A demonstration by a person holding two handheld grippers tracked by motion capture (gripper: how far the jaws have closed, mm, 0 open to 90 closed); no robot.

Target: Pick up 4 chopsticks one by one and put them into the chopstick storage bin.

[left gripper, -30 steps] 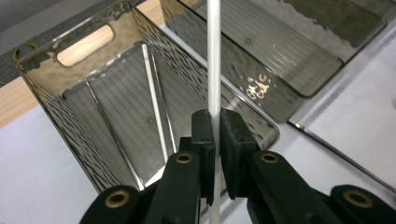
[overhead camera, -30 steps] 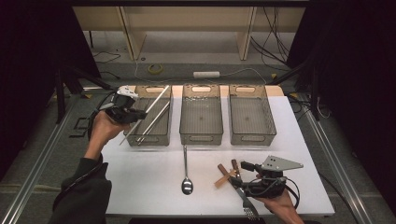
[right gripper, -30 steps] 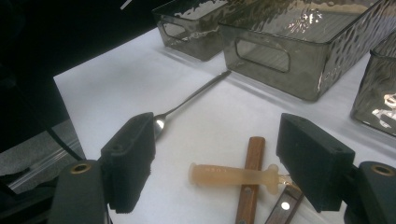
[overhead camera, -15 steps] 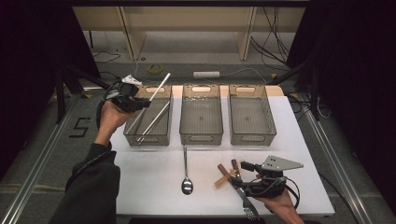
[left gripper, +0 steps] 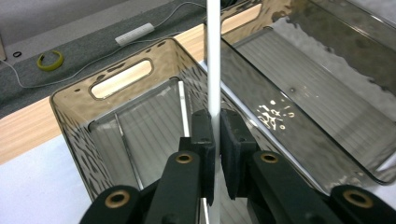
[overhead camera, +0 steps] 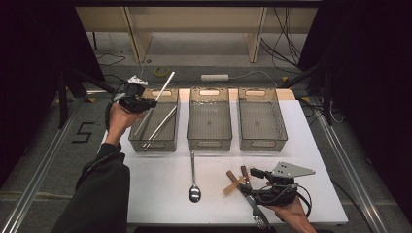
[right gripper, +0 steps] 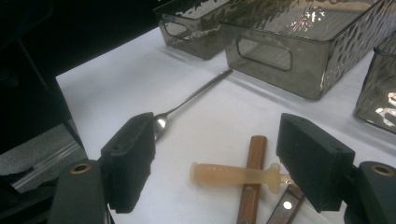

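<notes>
My left gripper (overhead camera: 145, 103) hovers over the left grey bin (overhead camera: 154, 144), shut on a thin white stick (overhead camera: 165, 85) that slants across it. Seen from the left gripper view, the pads (left gripper: 203, 130) pinch the stick (left gripper: 213, 56) above the bin's rim (left gripper: 70, 121). A second stick (overhead camera: 160, 127) lies inside that bin. My right gripper (overhead camera: 252, 174) rests open near the table's front edge. Between its jaws in the right gripper view lie a tan plastic handle (right gripper: 233, 173) and a wooden handle (right gripper: 250, 186), neither of them touched.
A metal spoon (overhead camera: 193, 179) lies mid-table, a fork (overhead camera: 257, 213) by the right hand. The middle bin (overhead camera: 209, 143) and right bin (overhead camera: 262, 143) stand in a row on the white table (overhead camera: 160, 194). Cables run on the floor behind.
My left hand has carried the stick rightward and farther from the person, to above the left bin. The right gripper has stayed put.
</notes>
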